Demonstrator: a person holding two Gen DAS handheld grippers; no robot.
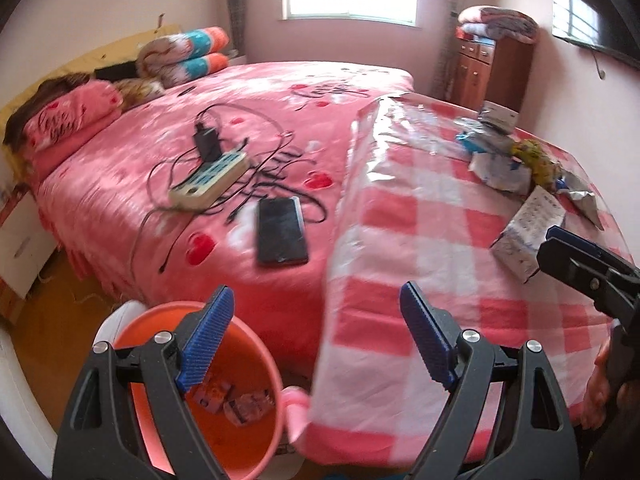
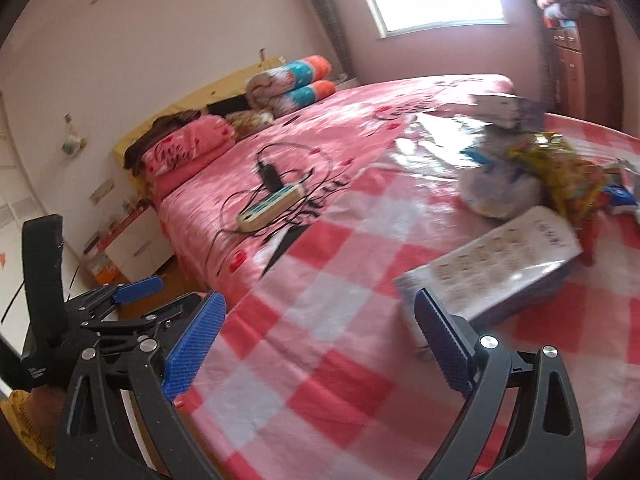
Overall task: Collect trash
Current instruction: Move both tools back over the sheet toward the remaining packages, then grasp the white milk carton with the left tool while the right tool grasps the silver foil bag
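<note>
An orange bucket (image 1: 256,432) stands on the floor under my left gripper (image 1: 316,340), with some crumpled trash (image 1: 236,400) inside. The left gripper is open and empty above the bucket and the table's edge. A pile of trash lies on the checked table: a flat white box (image 2: 500,268), a crumpled white paper (image 2: 496,188), a yellow wrapper (image 2: 560,168). The box also shows in the left wrist view (image 1: 528,236). My right gripper (image 2: 316,340) is open and empty, just short of the white box. It shows at the right edge of the left wrist view (image 1: 576,256).
A table with a pink checked cloth (image 1: 440,280) stands against a bed with a pink cover (image 1: 200,140). On the bed lie a phone (image 1: 282,230), a power strip (image 1: 208,178) with cables, and folded quilts (image 1: 184,56). A wooden cabinet (image 1: 492,68) stands at the back.
</note>
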